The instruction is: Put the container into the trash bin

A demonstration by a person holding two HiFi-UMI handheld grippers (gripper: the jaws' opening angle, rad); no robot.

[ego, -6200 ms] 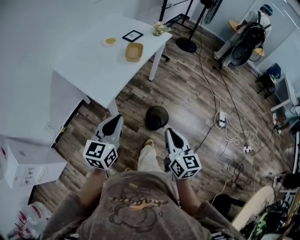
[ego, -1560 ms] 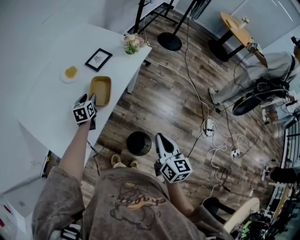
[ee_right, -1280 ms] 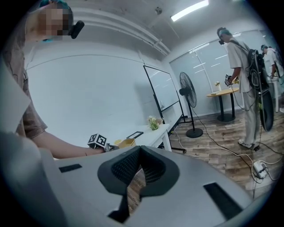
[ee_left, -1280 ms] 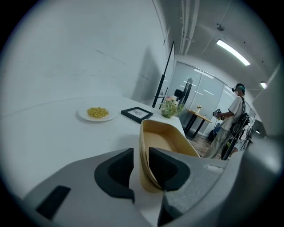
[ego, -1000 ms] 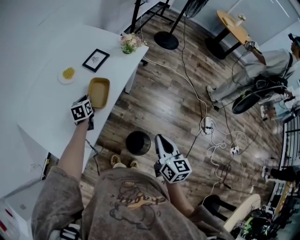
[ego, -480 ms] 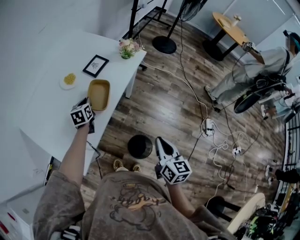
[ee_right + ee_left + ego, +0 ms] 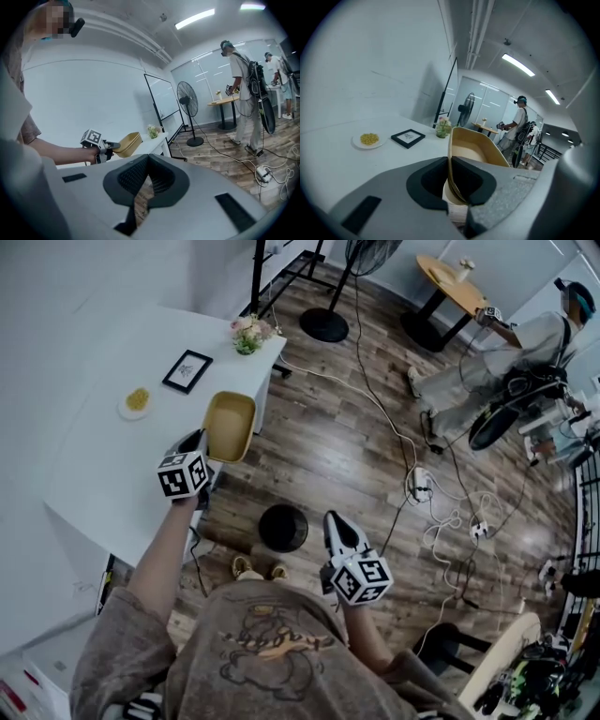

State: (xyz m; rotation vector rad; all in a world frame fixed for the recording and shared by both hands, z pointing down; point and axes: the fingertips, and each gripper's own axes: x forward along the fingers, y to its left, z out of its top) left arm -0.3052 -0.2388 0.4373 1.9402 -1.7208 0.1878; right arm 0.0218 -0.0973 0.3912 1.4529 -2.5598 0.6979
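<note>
Presently noted a wood floor with a white table at scene left, carrying a framed picture, a small plate and flowers toward its far end. Noted next a round black trash bin on the floor, just right of the table's near corner and ahead of the person's feet.

Found the tan container clear of the tabletop, overhanging the table's right edge, tilted, with its long axis running away from the holder toward the far side. Confirmed the left gripper pinching the container's near short wall, jaws pressed onto the thin rim. Found the right gripper pressed together on nothing, hovering just right of the bin.

Judged the deciding relation thus: placed the bin nearer than the held container, to its right and well below it. Placed the right gripper closer to the bin, yet found the load in the left. Expect to need a sweep rightward, nearer and down before any release.
</note>
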